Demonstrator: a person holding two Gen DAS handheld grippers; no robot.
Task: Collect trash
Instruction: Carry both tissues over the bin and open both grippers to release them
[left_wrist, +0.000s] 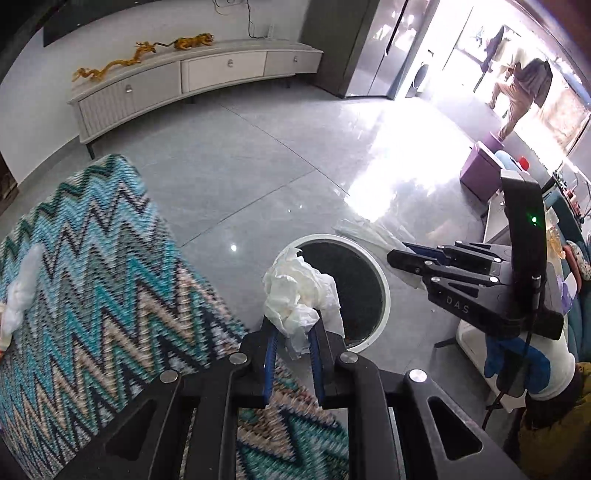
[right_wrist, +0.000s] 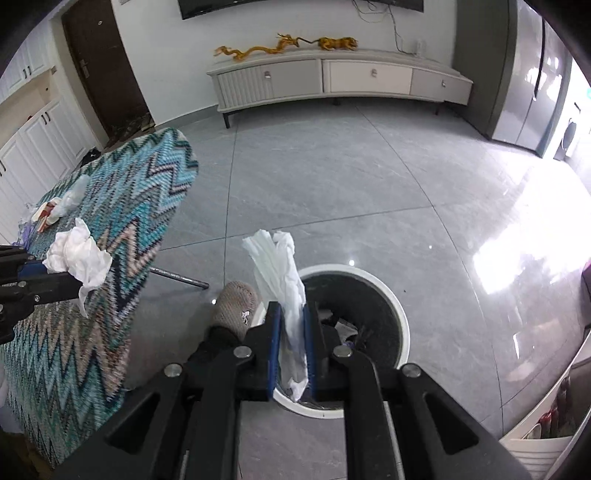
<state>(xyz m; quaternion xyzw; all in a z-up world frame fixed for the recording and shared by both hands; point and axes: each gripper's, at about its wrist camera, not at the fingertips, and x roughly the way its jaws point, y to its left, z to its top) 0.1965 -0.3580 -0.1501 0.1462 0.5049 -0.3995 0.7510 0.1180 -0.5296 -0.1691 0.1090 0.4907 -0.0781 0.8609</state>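
My left gripper (left_wrist: 292, 332) is shut on a crumpled white tissue (left_wrist: 295, 288), held at the table's edge just left of the round white-rimmed trash bin (left_wrist: 384, 291) on the floor. It also shows in the right wrist view (right_wrist: 79, 284), with the tissue (right_wrist: 79, 256). My right gripper (right_wrist: 293, 332) is shut on a white plastic wrapper (right_wrist: 282, 280), held over the near rim of the bin (right_wrist: 402, 332). In the left wrist view the right gripper (left_wrist: 397, 258) reaches in from the right, the wrapper (left_wrist: 369, 230) trailing behind it. More trash (right_wrist: 62, 203) lies on the zigzag-patterned table (right_wrist: 122, 229).
A white scrap (left_wrist: 22, 291) lies on the table (left_wrist: 92, 258) at the left. A slippered foot (right_wrist: 234, 308) stands beside the bin. A low TV cabinet (right_wrist: 332, 77) runs along the far wall. A purple stool (left_wrist: 480, 170) and cluttered furniture stand at the right.
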